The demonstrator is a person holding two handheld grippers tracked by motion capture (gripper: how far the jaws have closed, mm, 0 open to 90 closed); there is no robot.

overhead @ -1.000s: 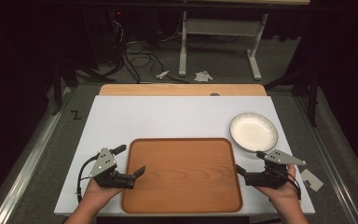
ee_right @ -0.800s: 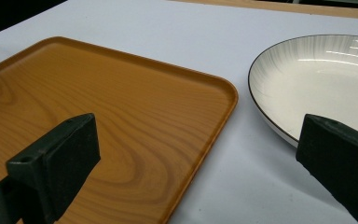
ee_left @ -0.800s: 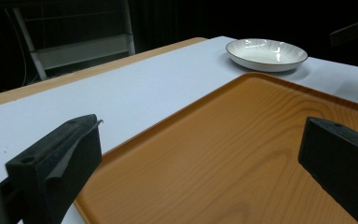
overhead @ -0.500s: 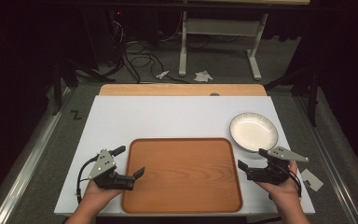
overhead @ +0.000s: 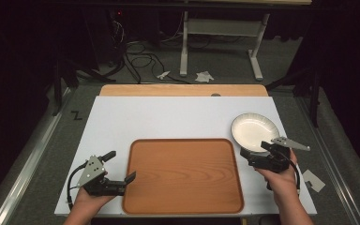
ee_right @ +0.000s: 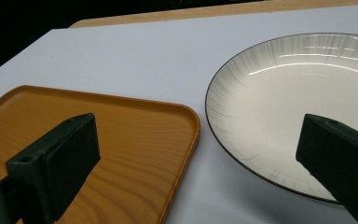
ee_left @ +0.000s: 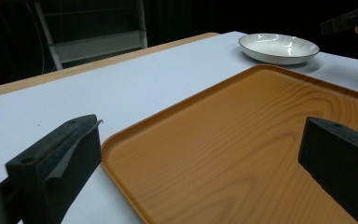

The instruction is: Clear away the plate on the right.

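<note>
White plate (overhead: 255,132) with a thin dark rim sits on the white tabletop (overhead: 168,119), far right side, just beyond the tray's right far corner. It lies flat and empty. The right gripper view shows a narrow strip of tabletop between the plate (ee_right: 298,107) and the tray corner (ee_right: 135,135); the two are apart.

Right gripper (overhead: 254,154), jaws spread wide and holding nothing, hovers at the plate's near edge. In its own view one jaw stands over the tray corner, the other over the plate's near rim. Contact with the plate: cannot tell.

Orange wood-grain tray (overhead: 183,174) lies flat at the tabletop's near centre, empty.

Left gripper (overhead: 117,171), jaws also spread and empty, sits at the tray's left near edge. In its own view one jaw is over bare tabletop, the other over the tray (ee_left: 242,140).

A wooden board (overhead: 183,90) borders the tabletop's far edge.
</note>
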